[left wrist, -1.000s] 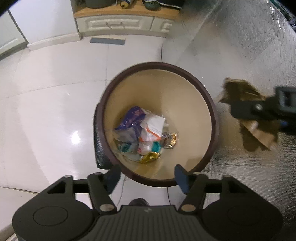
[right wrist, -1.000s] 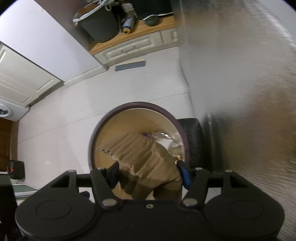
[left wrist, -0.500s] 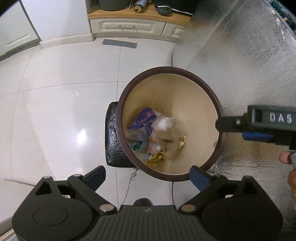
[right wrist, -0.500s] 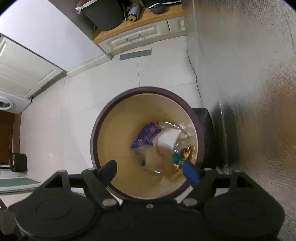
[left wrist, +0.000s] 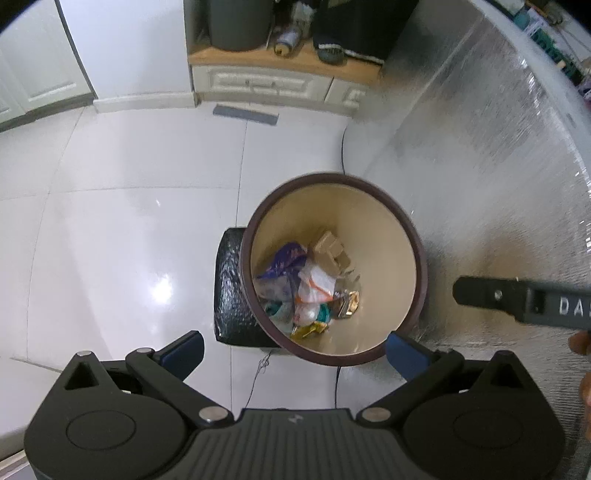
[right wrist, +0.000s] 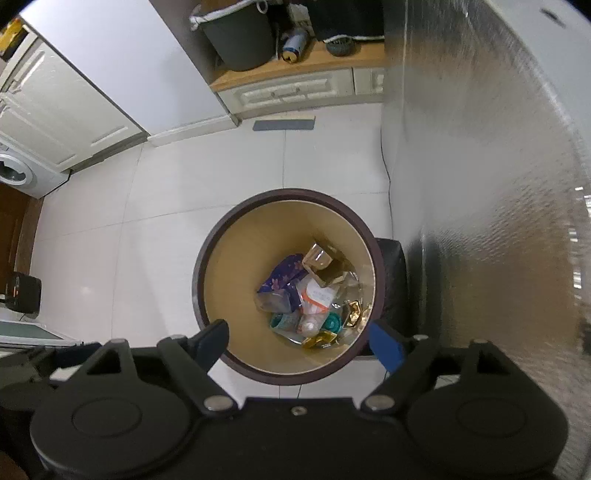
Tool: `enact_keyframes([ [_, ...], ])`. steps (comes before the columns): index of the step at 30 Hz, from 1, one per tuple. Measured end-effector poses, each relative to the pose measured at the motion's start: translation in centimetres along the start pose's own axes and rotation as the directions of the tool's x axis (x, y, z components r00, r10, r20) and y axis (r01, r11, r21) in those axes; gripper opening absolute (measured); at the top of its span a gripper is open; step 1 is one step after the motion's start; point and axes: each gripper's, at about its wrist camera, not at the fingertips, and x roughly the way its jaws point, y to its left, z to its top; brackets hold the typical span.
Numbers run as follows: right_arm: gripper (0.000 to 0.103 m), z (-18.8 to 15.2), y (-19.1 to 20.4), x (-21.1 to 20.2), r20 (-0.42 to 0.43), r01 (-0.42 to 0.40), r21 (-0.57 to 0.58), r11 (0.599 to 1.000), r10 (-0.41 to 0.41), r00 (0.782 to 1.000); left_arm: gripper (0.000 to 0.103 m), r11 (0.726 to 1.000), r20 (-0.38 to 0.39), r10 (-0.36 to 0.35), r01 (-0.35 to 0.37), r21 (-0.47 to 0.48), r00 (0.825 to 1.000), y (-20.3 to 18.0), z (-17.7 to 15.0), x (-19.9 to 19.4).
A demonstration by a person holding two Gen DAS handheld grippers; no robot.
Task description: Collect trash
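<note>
A round trash bin [left wrist: 415, 258] with a dark brown rim and beige inside stands on the white tile floor; it also shows in the right wrist view [right wrist: 214, 258]. Inside lie a crumpled brown paper bag [left wrist: 330, 251] [right wrist: 325, 262], a purple wrapper [right wrist: 282, 277], a white packet [right wrist: 317, 295] and gold wrappers [right wrist: 321, 338]. My left gripper [left wrist: 291, 350] is open and empty above the bin's near rim. My right gripper [right wrist: 301, 341] is open and empty above the bin; its side shows at the right of the left wrist view [left wrist: 517, 301].
A silver foil-covered surface [left wrist: 480, 166] rises right of the bin. A black padded block [left wrist: 231, 295] sits against the bin's left side. A low wooden cabinet [right wrist: 295, 85] with a dark bucket [right wrist: 240, 33] stands at the back. A thin cable [left wrist: 341, 155] runs along the floor.
My right gripper opened and let go of the brown paper bag, which fell into the bin. My left gripper opened wider. Both grippers rose, so the bin looks smaller.
</note>
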Motion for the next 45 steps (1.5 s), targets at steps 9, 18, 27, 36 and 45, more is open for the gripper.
enact_keyframes([
  [9,0.101,-1.3,0.6,-5.3,0.091,0.014,-0.016,1.000,-0.013,0.996,0.103,1.000,0.114,-0.005,0.005,-0.001,0.993,0.0,-0.4,-6.3],
  [18,0.103,-2.8,1.2,-11.2,0.203,0.034,-0.037,0.999,-0.026,0.979,0.103,0.999,0.208,0.010,-0.019,0.040,0.978,-1.0,-1.4,-12.4],
  [27,0.103,-5.0,1.2,-17.5,0.291,0.053,-0.032,0.998,-0.041,0.956,0.103,0.997,0.289,0.019,-0.039,0.064,0.957,-2.8,-3.8,-17.8],
  [36,0.103,-8.4,0.6,-23.4,0.377,0.056,-0.037,0.998,-0.038,0.926,0.103,0.997,0.369,0.012,-0.041,0.071,0.929,-5.0,-7.4,-22.9],
  [45,0.103,-12.6,-0.8,-27.7,0.422,0.068,-0.064,0.996,-0.035,0.906,0.103,0.997,0.413,0.023,-0.052,0.059,0.910,-7.5,-11.7,-26.1],
])
